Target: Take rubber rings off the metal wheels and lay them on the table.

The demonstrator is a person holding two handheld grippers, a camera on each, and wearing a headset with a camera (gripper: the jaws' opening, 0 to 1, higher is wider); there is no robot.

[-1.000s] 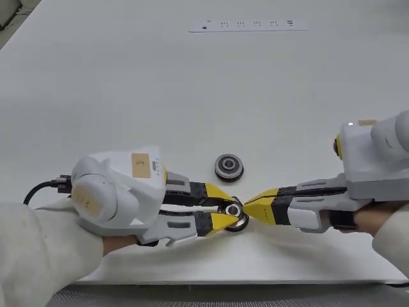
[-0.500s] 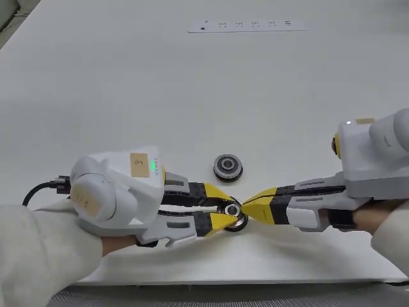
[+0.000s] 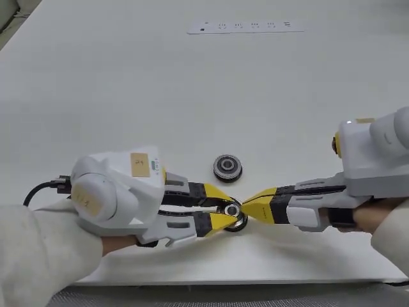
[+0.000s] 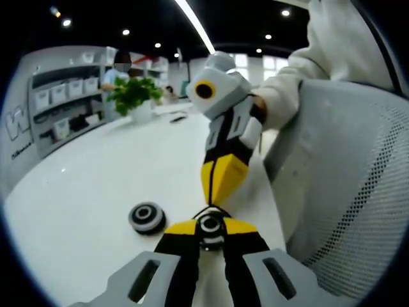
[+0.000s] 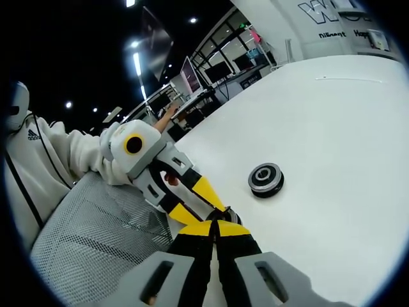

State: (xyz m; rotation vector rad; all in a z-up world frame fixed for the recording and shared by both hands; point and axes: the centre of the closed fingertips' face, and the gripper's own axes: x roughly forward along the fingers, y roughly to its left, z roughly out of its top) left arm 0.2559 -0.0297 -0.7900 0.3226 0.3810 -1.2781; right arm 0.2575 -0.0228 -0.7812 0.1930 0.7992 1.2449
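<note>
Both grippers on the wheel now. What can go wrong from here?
1. The left gripper clamps the small metal wheel with black rubber ring near the front edge of the white table; a slip could drop it off.
2. The right gripper is shut at that wheel's rim; its hold on the ring looks uncertain, so it may pull free.

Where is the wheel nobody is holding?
In the head view, the free wheel lies flat on the table, just beyond the gripped wheel.
</note>
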